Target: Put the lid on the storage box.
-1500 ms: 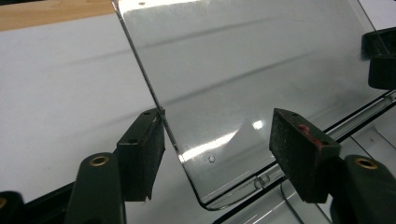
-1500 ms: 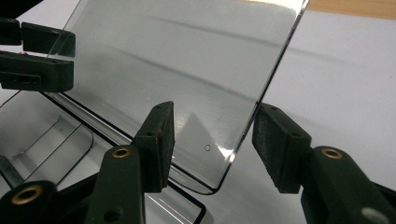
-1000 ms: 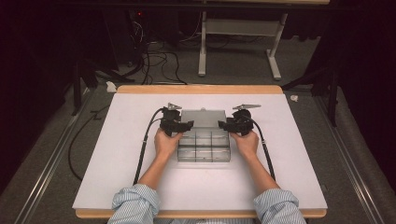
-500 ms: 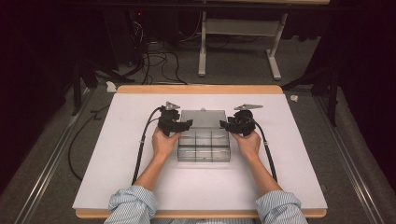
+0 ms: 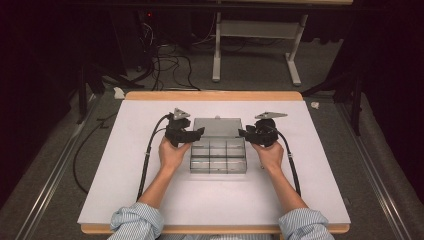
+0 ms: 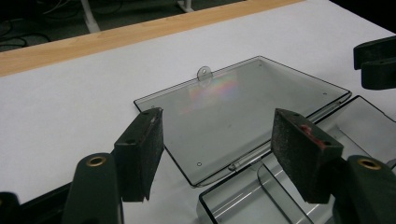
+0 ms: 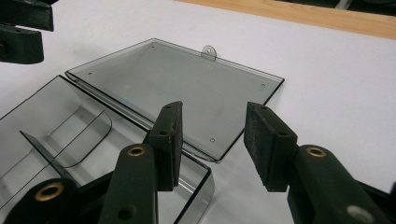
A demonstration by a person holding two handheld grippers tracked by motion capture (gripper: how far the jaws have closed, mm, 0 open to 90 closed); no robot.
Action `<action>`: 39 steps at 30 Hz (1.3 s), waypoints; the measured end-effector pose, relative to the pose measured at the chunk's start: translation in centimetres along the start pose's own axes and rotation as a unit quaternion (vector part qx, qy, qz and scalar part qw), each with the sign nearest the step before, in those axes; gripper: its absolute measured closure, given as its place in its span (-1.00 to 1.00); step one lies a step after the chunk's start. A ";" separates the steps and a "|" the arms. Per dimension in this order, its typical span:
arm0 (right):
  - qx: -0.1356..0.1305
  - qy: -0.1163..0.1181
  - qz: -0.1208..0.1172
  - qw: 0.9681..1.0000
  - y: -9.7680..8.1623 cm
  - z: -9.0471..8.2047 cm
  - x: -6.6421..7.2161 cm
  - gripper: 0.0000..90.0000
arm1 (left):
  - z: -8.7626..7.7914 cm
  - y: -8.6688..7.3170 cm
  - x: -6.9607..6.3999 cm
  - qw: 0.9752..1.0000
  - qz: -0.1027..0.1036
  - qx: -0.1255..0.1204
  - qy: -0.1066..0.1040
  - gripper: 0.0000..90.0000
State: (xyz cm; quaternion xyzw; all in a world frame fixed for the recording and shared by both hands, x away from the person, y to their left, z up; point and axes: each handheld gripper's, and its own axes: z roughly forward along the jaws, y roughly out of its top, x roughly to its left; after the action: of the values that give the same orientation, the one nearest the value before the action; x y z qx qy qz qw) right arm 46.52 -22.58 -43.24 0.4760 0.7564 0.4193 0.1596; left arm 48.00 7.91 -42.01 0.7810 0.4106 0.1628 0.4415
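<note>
With the clear compartment box (image 5: 218,156) open and its lid (image 5: 217,126) flat on the far side, the left gripper (image 5: 199,132) stands wide and empty while the right gripper (image 5: 242,133), jaws just narrowing on nothing, likely next needs the lid's edge for closing.

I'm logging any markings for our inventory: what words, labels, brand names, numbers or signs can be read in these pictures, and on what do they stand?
None: no readable text anywhere.
The clear compartment box and its open lid: bare plastic, no label or moulded lettering that can be made out.
The left gripper and right gripper: black jaws with brass rivets, no marking.
The white table: blank.
</note>
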 end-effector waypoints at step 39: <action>-0.059 -0.004 0.000 0.998 -2.6 -6.4 0.1 0.17 | -6.3 -4.1 -0.5 1.000 0.007 -0.027 0.008 -0.22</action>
State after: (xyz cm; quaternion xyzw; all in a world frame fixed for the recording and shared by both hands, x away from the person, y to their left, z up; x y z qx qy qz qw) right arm 40.84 -26.06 -41.41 0.4679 0.7296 0.4610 0.1904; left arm 41.79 12.10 -41.84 0.7705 0.4041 0.1830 0.4578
